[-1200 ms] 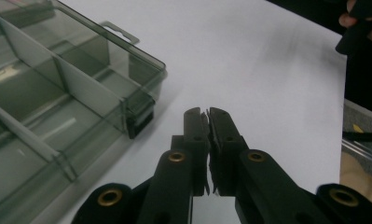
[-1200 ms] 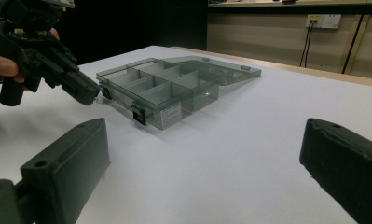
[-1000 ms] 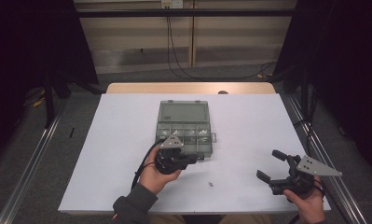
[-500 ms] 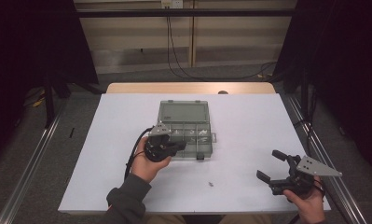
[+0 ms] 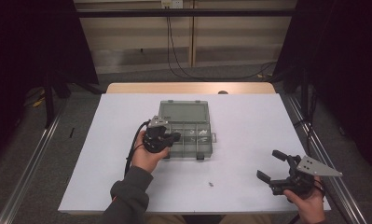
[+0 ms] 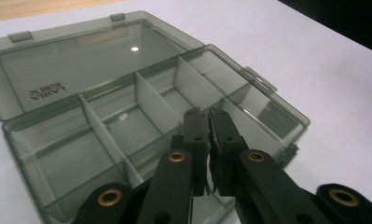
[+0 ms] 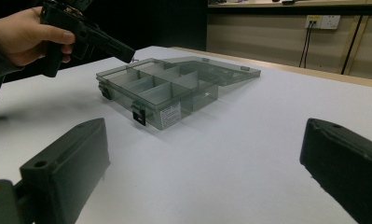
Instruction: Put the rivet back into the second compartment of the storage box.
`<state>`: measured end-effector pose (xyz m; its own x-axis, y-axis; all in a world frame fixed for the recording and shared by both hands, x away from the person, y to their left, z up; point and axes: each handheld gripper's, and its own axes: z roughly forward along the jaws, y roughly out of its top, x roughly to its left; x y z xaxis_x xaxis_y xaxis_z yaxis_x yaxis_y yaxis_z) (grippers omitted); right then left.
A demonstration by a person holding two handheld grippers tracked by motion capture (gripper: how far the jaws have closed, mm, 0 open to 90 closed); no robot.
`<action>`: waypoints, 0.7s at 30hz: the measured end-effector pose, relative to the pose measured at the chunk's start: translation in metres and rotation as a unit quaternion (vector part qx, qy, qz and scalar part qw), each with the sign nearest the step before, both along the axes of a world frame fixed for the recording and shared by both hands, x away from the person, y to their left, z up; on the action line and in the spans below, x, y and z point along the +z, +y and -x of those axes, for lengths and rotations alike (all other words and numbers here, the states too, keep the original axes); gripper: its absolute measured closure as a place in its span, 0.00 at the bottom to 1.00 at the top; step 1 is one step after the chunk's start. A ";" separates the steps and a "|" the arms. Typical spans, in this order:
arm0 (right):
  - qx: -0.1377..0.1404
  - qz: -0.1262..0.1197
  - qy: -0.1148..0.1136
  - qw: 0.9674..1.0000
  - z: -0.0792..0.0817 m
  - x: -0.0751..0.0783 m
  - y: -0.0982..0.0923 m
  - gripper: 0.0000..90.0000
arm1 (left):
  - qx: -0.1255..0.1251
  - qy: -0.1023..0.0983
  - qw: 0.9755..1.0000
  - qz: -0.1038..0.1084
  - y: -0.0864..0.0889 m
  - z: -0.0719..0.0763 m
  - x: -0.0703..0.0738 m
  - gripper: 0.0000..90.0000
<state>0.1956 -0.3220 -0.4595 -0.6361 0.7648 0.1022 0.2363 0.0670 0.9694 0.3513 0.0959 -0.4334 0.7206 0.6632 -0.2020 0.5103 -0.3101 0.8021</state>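
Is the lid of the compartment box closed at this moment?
No, the compartment box has its lid folded back flat on the table, leaving the dividers exposed.

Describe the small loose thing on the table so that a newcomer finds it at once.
On the white table, look in front of the open grey compartment box, toward the person. A tiny dark piece lies alone on bare tabletop, apart from everything; what it is cannot be told.

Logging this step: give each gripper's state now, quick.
Left gripper: shut, above the open compartment box; whether it pinches anything cannot be told.
Right gripper: open, holding nothing, low over the table.
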 end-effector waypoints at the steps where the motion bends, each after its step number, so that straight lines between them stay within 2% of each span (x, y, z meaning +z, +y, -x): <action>1: 0.000 0.000 0.000 1.000 0.000 0.000 0.000 0.01 | 0.004 0.000 1.000 0.002 0.000 -0.002 0.000 0.97; 6: 0.000 0.000 -0.001 1.000 0.000 0.000 0.000 0.01 | 0.024 0.000 1.000 0.001 0.003 -0.008 -0.004 0.97; 8: 0.001 -0.001 -0.001 1.000 0.000 0.000 0.000 0.01 | 0.032 0.002 0.999 0.007 0.003 -0.011 -0.005 0.97; 10: 0.001 -0.001 0.000 1.000 0.000 0.000 0.000 0.01 | 0.033 0.002 0.999 0.001 0.003 -0.013 -0.005 0.97; 12: 0.001 -0.001 -0.001 1.000 0.000 0.000 0.000 0.01 | 0.037 -0.001 0.999 -0.013 0.001 -0.016 -0.005 0.97; 21: 0.002 0.000 -0.001 1.000 0.000 0.000 0.000 0.01 | 0.059 -0.006 0.998 -0.016 -0.001 -0.025 -0.004 0.97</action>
<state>0.1954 -0.3216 -0.4594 -0.6399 0.7618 0.1011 0.2337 0.0676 0.9700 0.3761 0.0946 -0.4371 0.6397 0.7494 -0.1712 0.5343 -0.2734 0.7999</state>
